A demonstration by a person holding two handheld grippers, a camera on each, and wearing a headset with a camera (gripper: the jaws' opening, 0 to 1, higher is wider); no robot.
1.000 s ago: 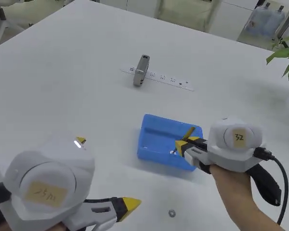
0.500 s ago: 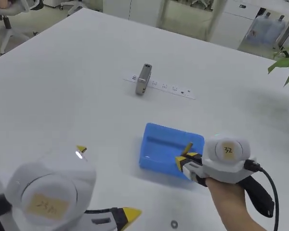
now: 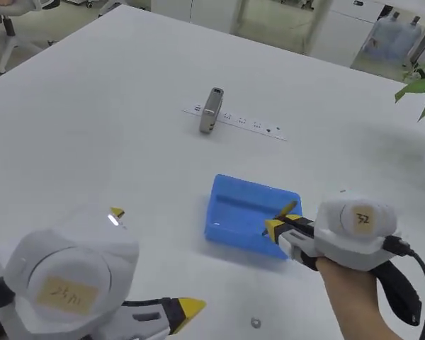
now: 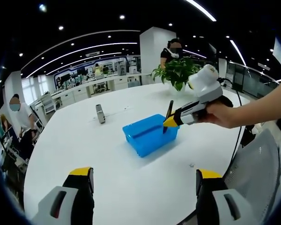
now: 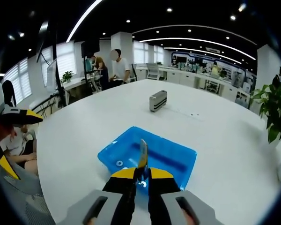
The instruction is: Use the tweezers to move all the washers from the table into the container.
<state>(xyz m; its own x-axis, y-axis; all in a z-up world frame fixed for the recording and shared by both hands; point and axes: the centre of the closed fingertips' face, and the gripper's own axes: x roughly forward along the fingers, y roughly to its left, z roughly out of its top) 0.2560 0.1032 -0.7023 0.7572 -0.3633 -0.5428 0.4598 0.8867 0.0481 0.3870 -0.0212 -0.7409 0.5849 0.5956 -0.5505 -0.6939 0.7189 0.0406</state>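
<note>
Step in hand (judged): drop-off at the container.

Right gripper (image 5: 141, 174): jaws together, clamped on the slim dark metal tweezers (image 5: 143, 154). The tweezers point forward and down over the near right part of the shallow blue plastic rectangular container (image 5: 185, 153). The tips sit low inside it. I cannot tell whether they touch the floor or whether anything is pinched between them.

Small silver ring washer in the container (image 5: 119, 163): lies flat on the blue floor, just left of the tweezer tips and apart from them. Reads as delivered.

Left gripper (image 4: 144, 173): jaws wide apart, holding nothing. It hangs over the near left of the white table (image 3: 92, 127), well apart from the container.

Small silver washer on the table (image 3: 255, 323): lies flat on bare white surface near the person's edge, on the near side of the container and apart from it. It also shows in the left gripper view (image 4: 192, 165). One piece left to move, as far as I can see.

Far side: grey metal block (image 3: 211, 110) lying across a flat white power strip (image 3: 248, 126). Not part of the work.

Next move (judged):
- Raise the tweezers clear of the container's near wall.
- Carry them toward the near edge, over the loose washer.
- Ease the clamp enough for the tips to part without letting the tweezers slip.
- Set the tips astride the ring's rim, then close.

A thin flat ring on a smooth top is likely to skate if approached off-centre.
</note>
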